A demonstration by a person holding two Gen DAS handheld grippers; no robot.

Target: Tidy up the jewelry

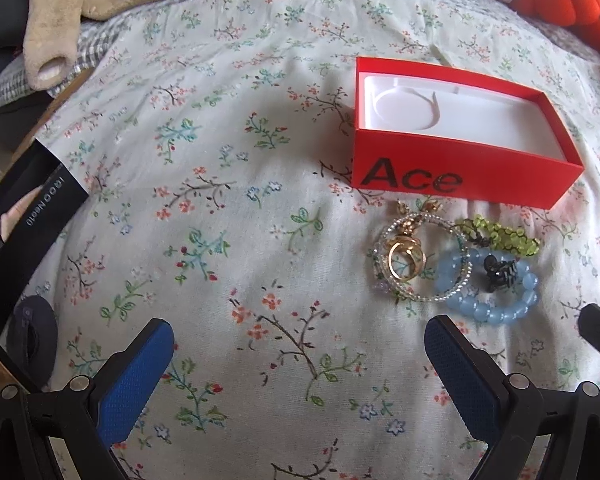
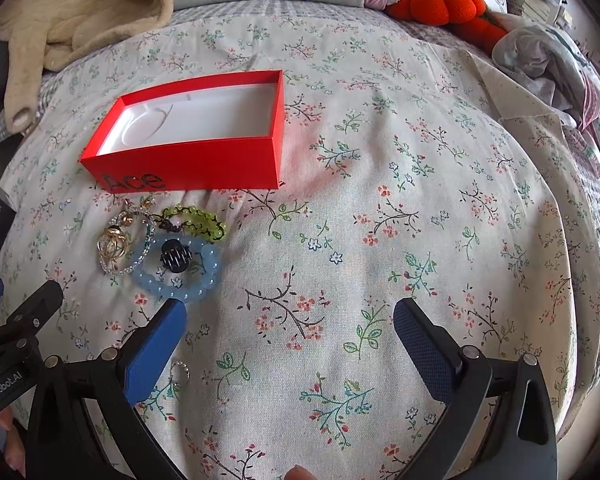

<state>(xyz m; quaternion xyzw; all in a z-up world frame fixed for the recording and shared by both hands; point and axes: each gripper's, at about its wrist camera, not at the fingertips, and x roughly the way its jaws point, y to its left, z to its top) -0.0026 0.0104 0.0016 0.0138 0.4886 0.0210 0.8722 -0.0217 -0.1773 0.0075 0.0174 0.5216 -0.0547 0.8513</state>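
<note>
Jewelry is all bunched in one little pile on the floral bedsheet [image 1: 220, 208], right in front of the red box [image 1: 456, 168] with "Ace" printed on its side. The box sits open, white insert showing, nothing in it.

The pile: a blue bead bracelet [image 1: 496, 304] with a small dark hair claw [image 1: 500, 274] sitting inside its loop, a clear beaded bracelet [image 1: 424, 296] overlapping it on one side with gold rings [image 1: 404, 258] lying inside that one, and a green bead bracelet [image 1: 504, 236] just behind, closest to the box. The gold bits are pretty tangled, can't tell how many pieces there are.

Left gripper [image 1: 300, 328] is spread wide open over bare sheet, holding nothing, with the pile just ahead of its right finger. Right gripper [image 2: 290, 316] is also wide open and empty; its left fingertip [image 2: 172, 312] is just beside the blue bracelet, can't tell if it touches. A small ring [image 2: 182, 370] lies alone beside that same finger.

Further back: a beige fleece garment [image 2: 80, 12], an orange pumpkin plush [image 2: 440, 2], and a black box [image 1: 24, 220] at the left edge.
</note>
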